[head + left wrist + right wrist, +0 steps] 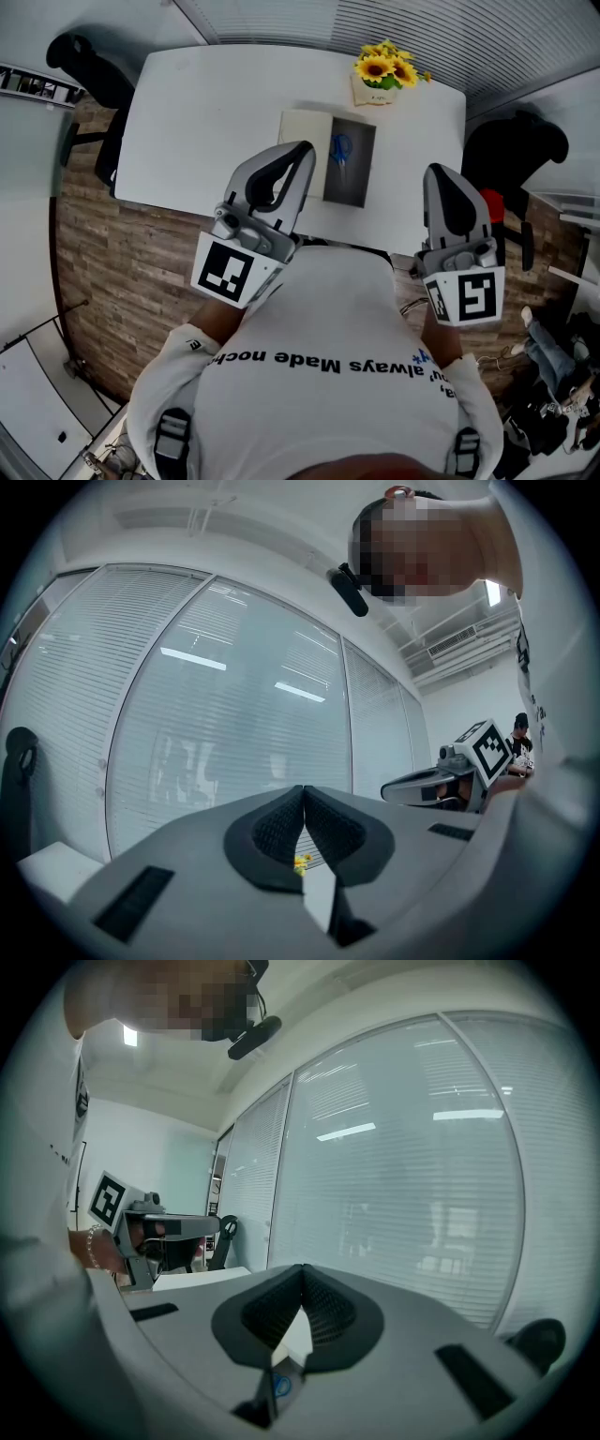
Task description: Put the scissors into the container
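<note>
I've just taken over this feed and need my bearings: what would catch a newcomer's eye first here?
The left gripper and right gripper fill the foreground, held up over the near edge of the white table, jaws together and nothing in them. Beyond them, mid-table, blue scissors appear to lie in a grey container. Yellow sunflowers stand at the far edge.

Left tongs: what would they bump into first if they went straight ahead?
Probably nothing nearby. The left tongs, shut, point over the table toward the window blinds, which look like the first thing in line; depth is unclear.
</note>
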Tool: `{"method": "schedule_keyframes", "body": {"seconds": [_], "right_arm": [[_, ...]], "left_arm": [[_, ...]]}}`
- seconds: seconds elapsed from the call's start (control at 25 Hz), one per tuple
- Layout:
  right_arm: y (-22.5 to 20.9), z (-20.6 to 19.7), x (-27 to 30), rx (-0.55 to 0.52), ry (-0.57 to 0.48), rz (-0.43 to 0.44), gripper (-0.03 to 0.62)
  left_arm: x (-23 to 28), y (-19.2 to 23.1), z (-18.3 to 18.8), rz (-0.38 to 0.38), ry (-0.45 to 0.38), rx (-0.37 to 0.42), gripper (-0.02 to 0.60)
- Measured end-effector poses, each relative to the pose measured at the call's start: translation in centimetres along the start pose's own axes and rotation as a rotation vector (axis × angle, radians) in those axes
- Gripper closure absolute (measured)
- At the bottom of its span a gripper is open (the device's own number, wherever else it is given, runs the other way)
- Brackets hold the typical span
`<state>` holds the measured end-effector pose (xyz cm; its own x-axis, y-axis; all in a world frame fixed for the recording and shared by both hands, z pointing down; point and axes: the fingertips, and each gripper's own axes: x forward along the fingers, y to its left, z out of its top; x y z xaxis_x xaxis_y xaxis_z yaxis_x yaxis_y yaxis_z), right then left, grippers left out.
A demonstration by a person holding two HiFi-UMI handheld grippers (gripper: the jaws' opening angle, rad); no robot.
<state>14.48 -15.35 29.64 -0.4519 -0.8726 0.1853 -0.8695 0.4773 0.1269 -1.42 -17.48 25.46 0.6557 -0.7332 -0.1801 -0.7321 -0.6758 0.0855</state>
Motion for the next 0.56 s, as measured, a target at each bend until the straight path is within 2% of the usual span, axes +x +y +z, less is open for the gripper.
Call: {"method": "schedule_keyframes", "body": {"seconds": [0.56], "right_arm": [[0.22, 0.33, -0.25, -0.011, -0.002, 0.001, 0.588]], "left_arm": [[-0.18, -0.07, 0.37, -0.001, -0.009, 0.002, 0.561]]}}
